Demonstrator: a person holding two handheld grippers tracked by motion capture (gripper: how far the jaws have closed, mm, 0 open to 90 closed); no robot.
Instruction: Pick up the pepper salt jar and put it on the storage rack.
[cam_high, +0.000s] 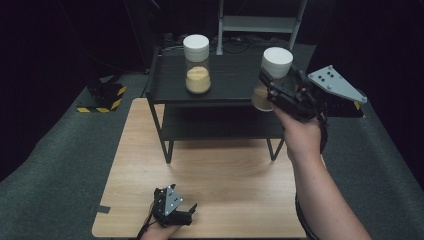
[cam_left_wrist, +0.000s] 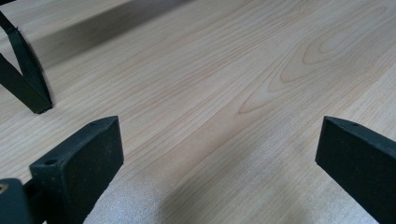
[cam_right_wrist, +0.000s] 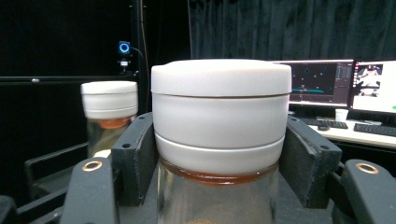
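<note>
A glass jar with a white lid (cam_high: 274, 71) is held above the right end of the black shelf (cam_high: 225, 82), with my right gripper (cam_high: 280, 87) shut on it just below the lid. In the right gripper view the held jar (cam_right_wrist: 220, 130) sits between the two black jaws, whose pads (cam_right_wrist: 135, 154) press on its sides. A second white-lidded jar (cam_high: 197, 64) with yellow powder stands on the shelf's left part, and this second jar (cam_right_wrist: 109, 112) is behind at the left. My left gripper (cam_high: 186, 212) rests low on the wooden table (cam_high: 225, 190), open, with bare wood (cam_left_wrist: 219, 140) between its jaws.
The black two-level shelf stands at the table's far end on thin legs; one leg (cam_left_wrist: 25, 79) shows near the left gripper. A yellow-and-black striped block (cam_high: 102, 97) lies on the grey floor at the left. Monitors (cam_right_wrist: 327, 84) and a keyboard stand beyond the right gripper.
</note>
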